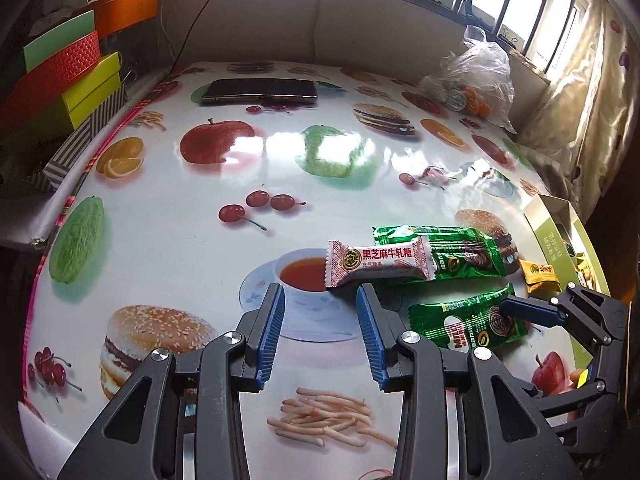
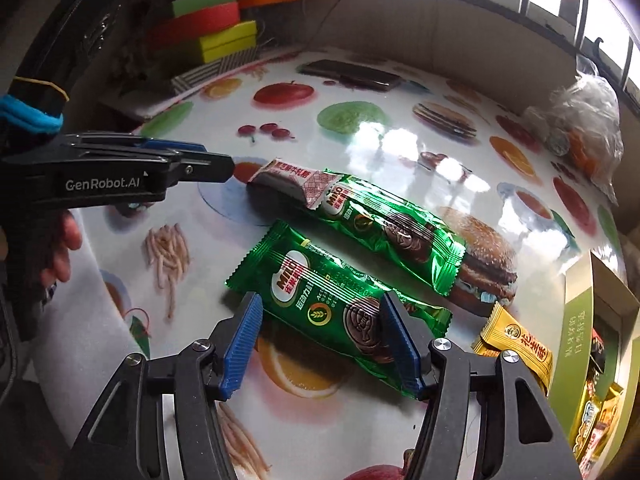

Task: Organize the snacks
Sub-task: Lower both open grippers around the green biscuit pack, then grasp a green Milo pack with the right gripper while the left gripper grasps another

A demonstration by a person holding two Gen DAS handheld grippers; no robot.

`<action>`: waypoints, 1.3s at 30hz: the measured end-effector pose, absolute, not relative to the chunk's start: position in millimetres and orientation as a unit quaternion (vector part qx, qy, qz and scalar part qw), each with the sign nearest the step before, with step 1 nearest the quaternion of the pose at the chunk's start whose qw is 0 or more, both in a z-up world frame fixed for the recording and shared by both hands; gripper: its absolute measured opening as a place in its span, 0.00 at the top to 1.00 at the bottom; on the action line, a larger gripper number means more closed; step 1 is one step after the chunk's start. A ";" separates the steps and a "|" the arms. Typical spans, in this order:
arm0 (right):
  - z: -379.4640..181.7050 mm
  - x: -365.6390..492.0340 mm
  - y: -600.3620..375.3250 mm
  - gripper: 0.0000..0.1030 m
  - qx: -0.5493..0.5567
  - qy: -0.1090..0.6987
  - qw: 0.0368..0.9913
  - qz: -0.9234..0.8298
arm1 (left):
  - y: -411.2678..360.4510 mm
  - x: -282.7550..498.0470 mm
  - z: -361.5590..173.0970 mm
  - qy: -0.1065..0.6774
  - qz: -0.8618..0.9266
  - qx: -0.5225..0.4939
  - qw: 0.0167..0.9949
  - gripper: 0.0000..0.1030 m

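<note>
A white nougat candy wrapper [image 1: 376, 262] lies on the table, overlapping the end of a green Milo wafer packet [image 1: 464, 254]. My left gripper [image 1: 320, 300] is open and empty, just short of the white candy. A second green Milo packet [image 2: 336, 304] lies nearer. My right gripper [image 2: 320, 322] is open and straddles this packet without closing on it; it also shows in the left wrist view [image 1: 520, 308]. A small yellow peanut candy [image 2: 518, 346] lies beside a green snack box [image 2: 576, 320] at the right, which holds several wrapped snacks.
The table [image 1: 248, 160] has a glossy fruit-and-burger print cloth. A dark phone [image 1: 260, 91] lies at the far side. A plastic bag of fruit [image 1: 476, 80] sits at the far right. Coloured boxes [image 1: 68, 76] are stacked off the left edge.
</note>
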State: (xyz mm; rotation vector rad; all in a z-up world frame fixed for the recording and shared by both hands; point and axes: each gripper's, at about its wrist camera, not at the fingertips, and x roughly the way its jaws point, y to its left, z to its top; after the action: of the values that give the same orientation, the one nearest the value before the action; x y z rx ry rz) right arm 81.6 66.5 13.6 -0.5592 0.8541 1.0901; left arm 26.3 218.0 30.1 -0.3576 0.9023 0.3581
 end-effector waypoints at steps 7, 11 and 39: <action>5.5 74.4 80.8 0.40 -0.345 0.348 0.716 0.498 | 218.7 28.2 29.1 0.435 0.169 -0.169 0.868 0.62; 4.6 83.2 86.3 0.39 -0.344 0.352 0.717 0.494 | 218.9 29.7 29.9 0.436 0.168 -0.166 0.868 0.62; 5.6 96.4 73.9 0.61 -0.238 0.409 0.742 0.475 | 219.6 40.8 33.1 0.437 0.164 -0.158 0.870 0.62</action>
State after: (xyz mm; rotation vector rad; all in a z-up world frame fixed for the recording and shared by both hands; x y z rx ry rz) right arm 96.4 73.9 5.6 -0.5220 0.8967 1.0408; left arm 40.8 219.6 33.1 -0.3294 0.9140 0.3429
